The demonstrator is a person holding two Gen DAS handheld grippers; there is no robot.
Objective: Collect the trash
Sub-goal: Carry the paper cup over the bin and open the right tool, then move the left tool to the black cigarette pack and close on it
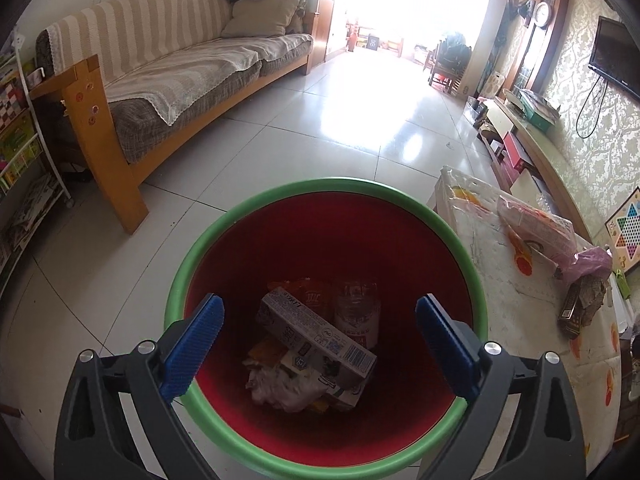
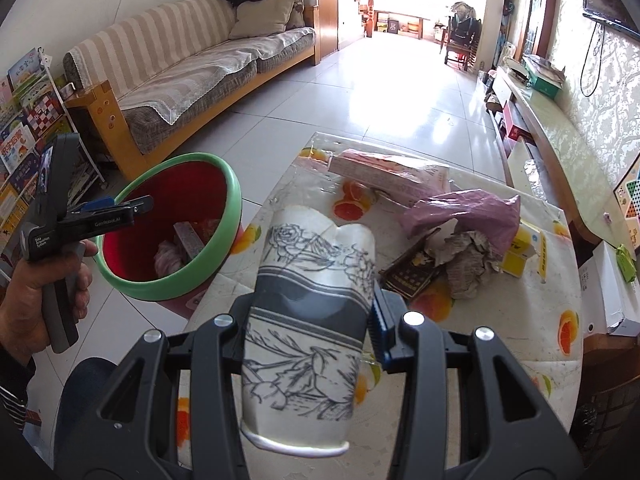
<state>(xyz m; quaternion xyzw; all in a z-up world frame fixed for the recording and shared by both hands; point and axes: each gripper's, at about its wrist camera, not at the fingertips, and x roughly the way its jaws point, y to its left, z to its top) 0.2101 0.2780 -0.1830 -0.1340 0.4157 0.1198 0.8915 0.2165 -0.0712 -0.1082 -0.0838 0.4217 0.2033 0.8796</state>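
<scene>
The left gripper (image 1: 320, 338) hangs right over the mouth of the trash bin (image 1: 256, 208), its blue pads (image 1: 192, 346) spread wide with nothing between them, and down inside the red bin there lies a grey carton (image 1: 320, 340) on top of a crumpled white wad (image 1: 280, 388), a clear plastic bottle (image 1: 358, 312) and an orange wrapper (image 1: 308, 290) behind it. From the right wrist view, the left gripper is seen in a hand (image 2: 44, 280) at the left edge, poised above the bin's green rim, and the bin stands on the tiled floor (image 2: 360, 100) just beside the left edge of the table (image 2: 560, 292). The right gripper (image 2: 308, 320) pinches a paper cup (image 2: 308, 300) printed with grey flowers, the cup squeezed in at its middle, its base pointing away and its rolled rim toward the camera, held above the table's near left part. More rubbish waits on the fruit-patterned tablecloth: a pink box (image 2: 384, 172) near the far edge, a pink plastic bag (image 2: 468, 212) just before it, a crumpled newspaper ball (image 2: 468, 260) touching the bag, a dark flat packet (image 2: 412, 272) beside the ball, and a yellow box (image 2: 520, 252) toward the right edge, partly behind the bag
</scene>
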